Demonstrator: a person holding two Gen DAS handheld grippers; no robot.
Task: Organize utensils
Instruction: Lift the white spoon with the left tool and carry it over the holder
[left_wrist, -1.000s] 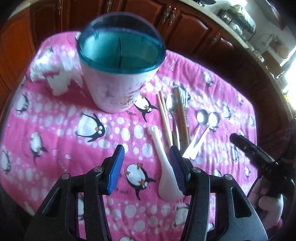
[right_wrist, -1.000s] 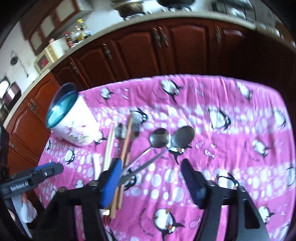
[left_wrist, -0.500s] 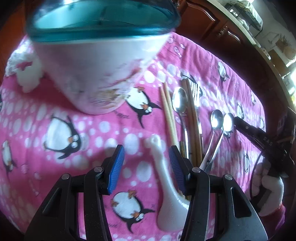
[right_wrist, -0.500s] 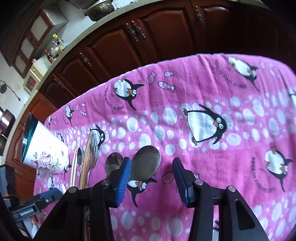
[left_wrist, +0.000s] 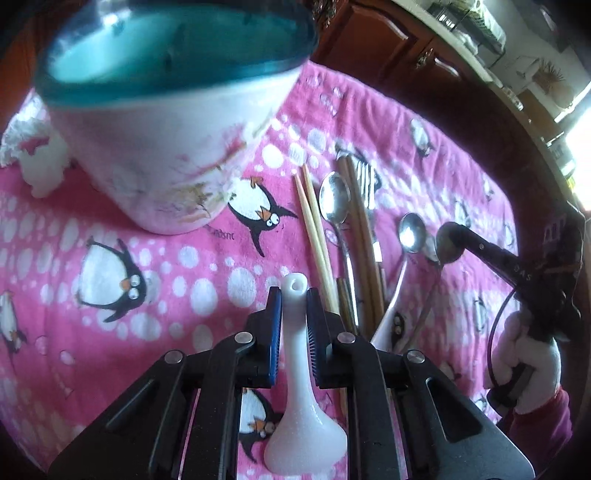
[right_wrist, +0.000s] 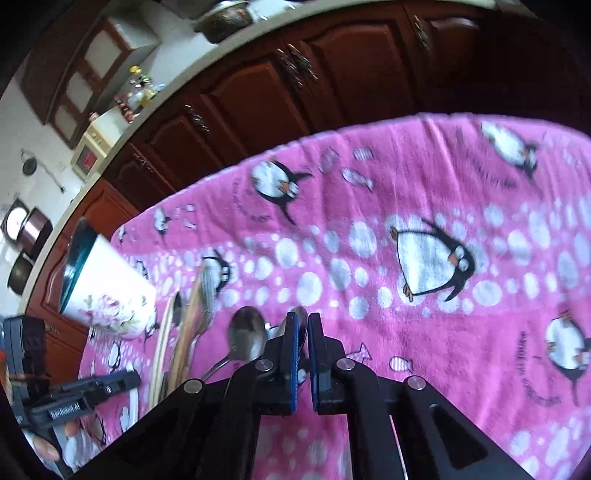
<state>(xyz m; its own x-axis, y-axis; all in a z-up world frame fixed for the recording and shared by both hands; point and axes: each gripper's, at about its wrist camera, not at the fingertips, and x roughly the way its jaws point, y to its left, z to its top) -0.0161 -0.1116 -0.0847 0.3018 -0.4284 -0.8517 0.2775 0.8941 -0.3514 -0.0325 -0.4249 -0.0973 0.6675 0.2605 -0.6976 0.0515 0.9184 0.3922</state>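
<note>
My left gripper (left_wrist: 293, 295) is shut on the handle of a white plastic spoon (left_wrist: 301, 406); its bowl hangs below the fingers. A white flowered utensil cup with a teal rim (left_wrist: 166, 122) stands just ahead on the pink penguin cloth. My right gripper (right_wrist: 303, 321) is shut on the bowl of a metal spoon (right_wrist: 302, 321); in the left wrist view it grips that spoon (left_wrist: 448, 245) at the right. On the cloth lie chopsticks (left_wrist: 314, 229), a metal spoon (left_wrist: 334, 199), a fork (left_wrist: 365, 177) and another spoon (left_wrist: 413, 232).
Dark wooden cabinets (right_wrist: 332, 74) stand behind the table. The cloth's far edge (right_wrist: 332, 140) drops off toward them. A white crumpled thing (left_wrist: 33, 158) lies left of the cup. The cup also shows at the left in the right wrist view (right_wrist: 107, 291).
Both grippers moved forward and closed: the left on the white spoon's handle, the right on the rightmost metal spoon's bowl. The cup looms closer to the left gripper.
</note>
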